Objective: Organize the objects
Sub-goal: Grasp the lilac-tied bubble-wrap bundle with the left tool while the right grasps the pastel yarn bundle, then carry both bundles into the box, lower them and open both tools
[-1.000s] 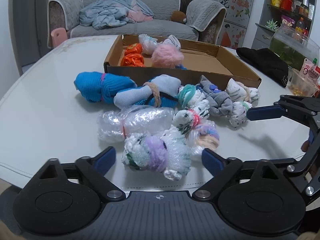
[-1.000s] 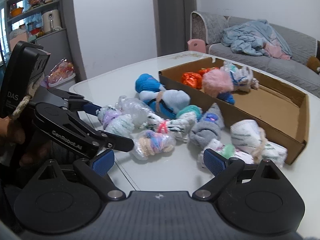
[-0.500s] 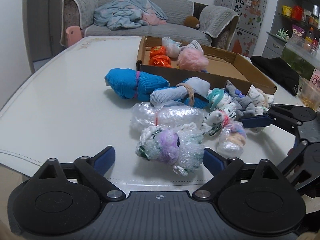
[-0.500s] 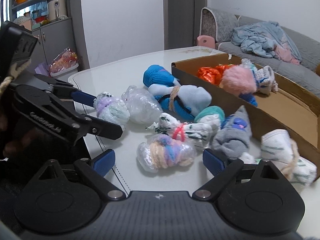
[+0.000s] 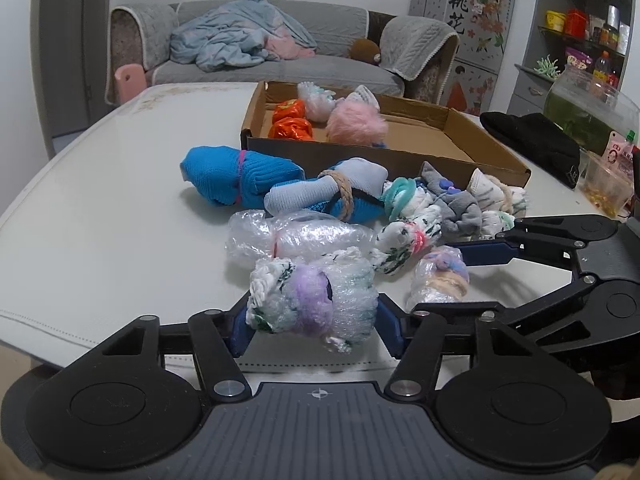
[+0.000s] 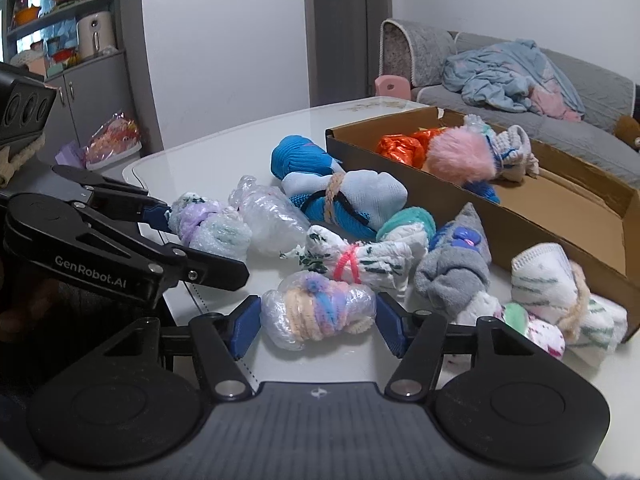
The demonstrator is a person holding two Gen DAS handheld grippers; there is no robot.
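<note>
On table (image 5: 100, 184), both tongs just closed, bundles gripped

A grey sofa (image 5: 260, 60) is set against a white wall (image 6: 224, 40), with a crumpled blue blanket (image 5: 236, 42) thrown over it. A grey door (image 6: 340, 28) is seen beside it. Open shelves (image 5: 584, 20) with jars are placed further along.

Both grippers tilt downward side by side, jaws just closed in. The left gripper (image 5: 314, 320) pinches a purple-banded wrapped bundle (image 5: 312, 304) – the right gripper (image 6: 318, 326) clamps a pastel plastic-wrapped bundle (image 6: 318, 314) between its blue fingers (image 6: 246, 326).
</note>
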